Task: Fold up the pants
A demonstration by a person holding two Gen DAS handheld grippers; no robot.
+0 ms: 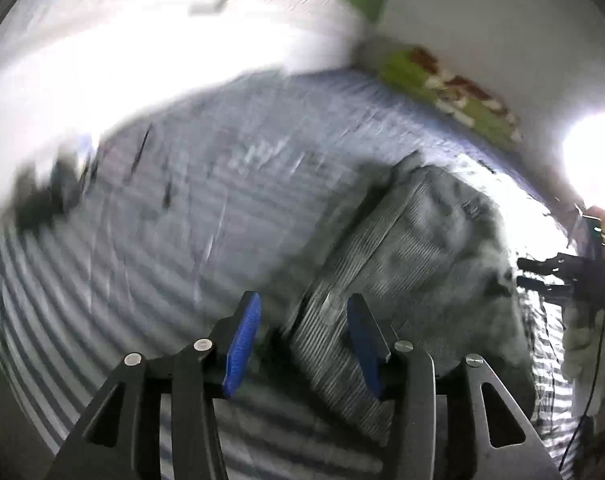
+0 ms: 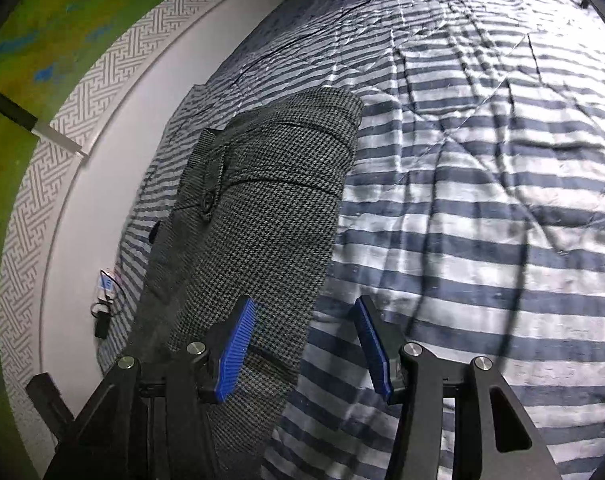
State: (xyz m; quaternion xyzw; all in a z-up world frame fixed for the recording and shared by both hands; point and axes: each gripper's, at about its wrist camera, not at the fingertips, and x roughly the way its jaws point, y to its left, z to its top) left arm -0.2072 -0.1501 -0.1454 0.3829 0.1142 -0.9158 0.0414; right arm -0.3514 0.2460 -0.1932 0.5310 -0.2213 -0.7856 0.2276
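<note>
While angled down over the pants [image 2: 262,216], left tongs [image 1: 304,344] and right tongs [image 2: 304,344] both spread, empty

A bed covered by a blue-and-white striped quilt [image 2: 482,208] carries everything; the quilt is creased and stitched in diagonal lines. Grey houndstooth pants [image 2: 262,216] lie folded flat on it near its left edge, the waistband with a button turned toward the far end. A thin dark cable [image 2: 518,264] trails across the stripes to their right.
</note>
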